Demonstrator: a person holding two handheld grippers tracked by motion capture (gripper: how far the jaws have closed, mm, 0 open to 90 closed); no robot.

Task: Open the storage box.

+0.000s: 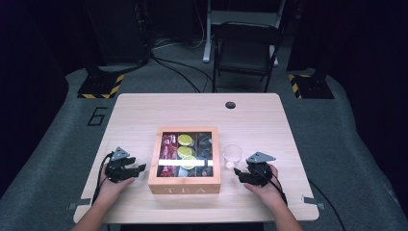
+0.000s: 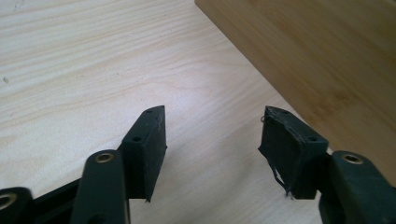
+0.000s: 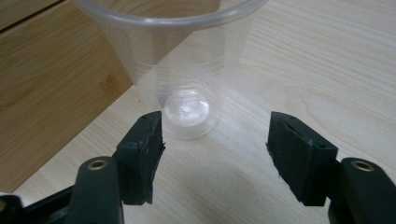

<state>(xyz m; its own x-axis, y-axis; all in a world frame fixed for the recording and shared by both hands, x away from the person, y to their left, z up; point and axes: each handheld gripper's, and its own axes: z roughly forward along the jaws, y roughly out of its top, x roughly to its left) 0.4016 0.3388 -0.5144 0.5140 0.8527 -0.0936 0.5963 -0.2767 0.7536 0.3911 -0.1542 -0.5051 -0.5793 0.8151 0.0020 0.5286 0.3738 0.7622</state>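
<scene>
Nothing is gripped yet: right gripper [image 3: 215, 140] jaws spread before the plastic cup [image 3: 180, 70]; left gripper [image 2: 212, 140] jaws spread beside the tea box [image 1: 184, 159].

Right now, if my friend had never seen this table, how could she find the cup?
Start at the wooden tea box in the middle of the table. Look just to its right, in front of the right tool. There stands the cup, upright and empty; it is the only see-through plastic thing on the bare wood, outside the box.
</scene>
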